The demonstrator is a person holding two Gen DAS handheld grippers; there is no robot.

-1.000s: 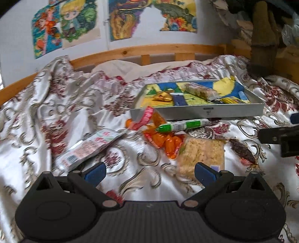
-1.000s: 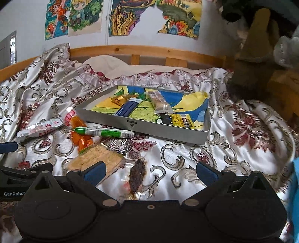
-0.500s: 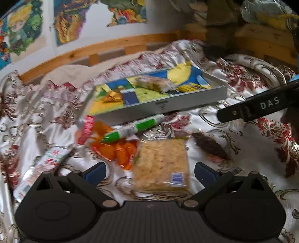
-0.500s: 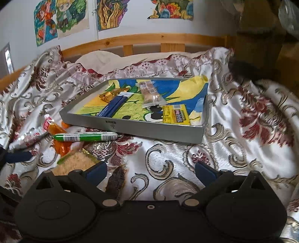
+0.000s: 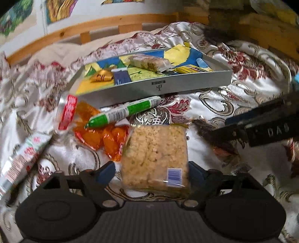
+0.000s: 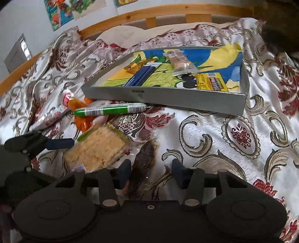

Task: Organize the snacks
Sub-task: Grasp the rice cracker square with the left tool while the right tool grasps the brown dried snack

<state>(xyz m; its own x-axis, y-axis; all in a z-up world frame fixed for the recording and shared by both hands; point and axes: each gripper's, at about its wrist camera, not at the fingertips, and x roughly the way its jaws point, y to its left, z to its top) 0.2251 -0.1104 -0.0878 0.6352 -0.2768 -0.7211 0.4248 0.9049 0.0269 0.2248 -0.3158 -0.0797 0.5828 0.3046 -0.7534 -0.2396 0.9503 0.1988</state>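
Note:
A clear packet of pale rice cracker (image 5: pixel 155 155) lies on the patterned quilt between the fingers of my left gripper (image 5: pixel 150 172). Its jaws are closing and the left pad stands a little off the packet. My right gripper (image 6: pixel 150 170) straddles a dark brown snack strip (image 6: pixel 144 158), also closing, with a gap at the right pad. That strip (image 5: pixel 203 129) lies beside the cracker, under the right gripper's black finger (image 5: pixel 261 127). The grey tray (image 5: pixel 158 87) behind holds several wrapped snacks. A green-and-white sausage stick (image 5: pixel 125 112) and an orange packet (image 5: pixel 104 138) lie before the tray.
A long red-and-white packet (image 5: pixel 22 157) lies at the left on the quilt. A wooden bed rail (image 6: pixel 168 13) runs behind the tray (image 6: pixel 168 97), with drawings on the wall above. Dark clutter stands at the far right. Bare quilt (image 6: pixel 233 140) spreads to the right.
Both grippers came down and closer to the loose snacks. Their jaws narrowed from wide open. The cracker packet now sits between the left fingers, the dark strip between the right ones.

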